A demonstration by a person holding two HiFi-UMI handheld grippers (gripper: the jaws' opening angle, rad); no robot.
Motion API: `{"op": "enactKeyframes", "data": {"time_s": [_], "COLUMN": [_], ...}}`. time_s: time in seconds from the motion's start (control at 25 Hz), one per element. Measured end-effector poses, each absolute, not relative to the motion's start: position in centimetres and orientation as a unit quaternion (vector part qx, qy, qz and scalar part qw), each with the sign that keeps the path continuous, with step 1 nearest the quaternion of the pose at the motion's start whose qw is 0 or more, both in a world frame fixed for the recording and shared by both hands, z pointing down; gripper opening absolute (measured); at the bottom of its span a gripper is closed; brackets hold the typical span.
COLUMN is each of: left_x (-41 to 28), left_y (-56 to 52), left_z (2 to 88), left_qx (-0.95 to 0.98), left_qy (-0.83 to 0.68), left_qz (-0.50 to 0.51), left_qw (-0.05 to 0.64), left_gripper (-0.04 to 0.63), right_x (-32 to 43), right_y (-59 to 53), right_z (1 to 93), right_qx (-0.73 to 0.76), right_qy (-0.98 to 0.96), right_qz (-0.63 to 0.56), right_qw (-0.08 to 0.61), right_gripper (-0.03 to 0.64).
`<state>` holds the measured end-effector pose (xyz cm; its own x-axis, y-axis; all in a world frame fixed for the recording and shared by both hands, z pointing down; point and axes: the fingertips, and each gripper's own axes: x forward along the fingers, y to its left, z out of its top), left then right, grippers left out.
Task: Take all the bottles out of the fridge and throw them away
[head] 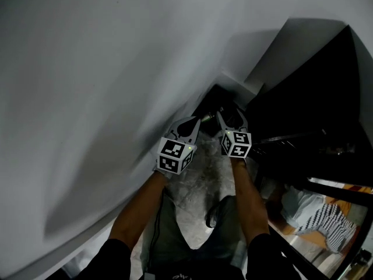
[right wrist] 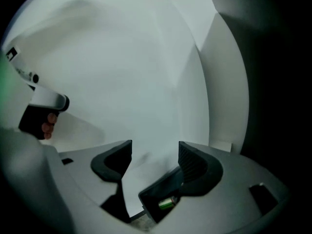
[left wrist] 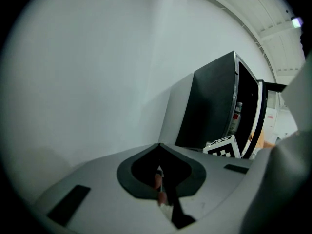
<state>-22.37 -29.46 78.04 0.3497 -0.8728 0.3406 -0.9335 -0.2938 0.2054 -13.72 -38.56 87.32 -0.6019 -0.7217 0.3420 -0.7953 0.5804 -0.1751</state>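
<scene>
My left gripper (head: pixel 194 123) and right gripper (head: pixel 231 117) hang side by side over a dark bin (head: pixel 217 100) in the corner by the white wall. In the left gripper view the left gripper (left wrist: pixel 158 146) has its jaws closed tip to tip; a thin pinkish sliver (left wrist: pixel 158 180) shows in the slit behind them, and I cannot tell what it is. The right gripper (right wrist: pixel 155 152) is open and empty above the dark bin (right wrist: pixel 157 195), where something green (right wrist: pixel 168 203) lies. One bottle (left wrist: pixel 237 114) stands in the open black fridge (left wrist: pixel 210 106).
The white wall (head: pixel 99 80) fills the left side. The black fridge (head: pixel 315 98) stands close on the right. Speckled floor (head: pixel 201 185) lies under my arms. Striped cloth (head: pixel 323 220) shows at the lower right. A hand (right wrist: pixel 48 121) holds the left gripper.
</scene>
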Motion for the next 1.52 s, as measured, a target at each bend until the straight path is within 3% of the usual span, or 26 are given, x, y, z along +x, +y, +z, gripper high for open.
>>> {"op": "enactKeyframes", "data": {"time_s": [0.48, 1.08, 1.52], "left_x": [-19.4, -12.3, -8.4], "left_y": [-26.2, -20.0, -18.0], "left_z": [60.2, 45.3, 42.7], "left_qx": [0.804, 0.845, 0.87], "left_qy": [-0.551, -0.492, -0.457], "left_qz": [0.061, 0.056, 0.065], "left_qw": [0.214, 0.201, 0.173], "left_gripper": [0.0, 0.0, 0.0], "right_x": [-9.7, -3.9, -1.4], "right_y": [-30.4, -21.6, -17.8], "right_z": [64.3, 45.7, 42.6], "right_qx": [0.459, 0.494, 0.502], "right_qy": [-0.869, -0.851, -0.85], "right_qz": [0.143, 0.156, 0.139], "right_qw": [0.117, 0.088, 0.077], "right_gripper": [0.008, 0.006, 0.008]}}
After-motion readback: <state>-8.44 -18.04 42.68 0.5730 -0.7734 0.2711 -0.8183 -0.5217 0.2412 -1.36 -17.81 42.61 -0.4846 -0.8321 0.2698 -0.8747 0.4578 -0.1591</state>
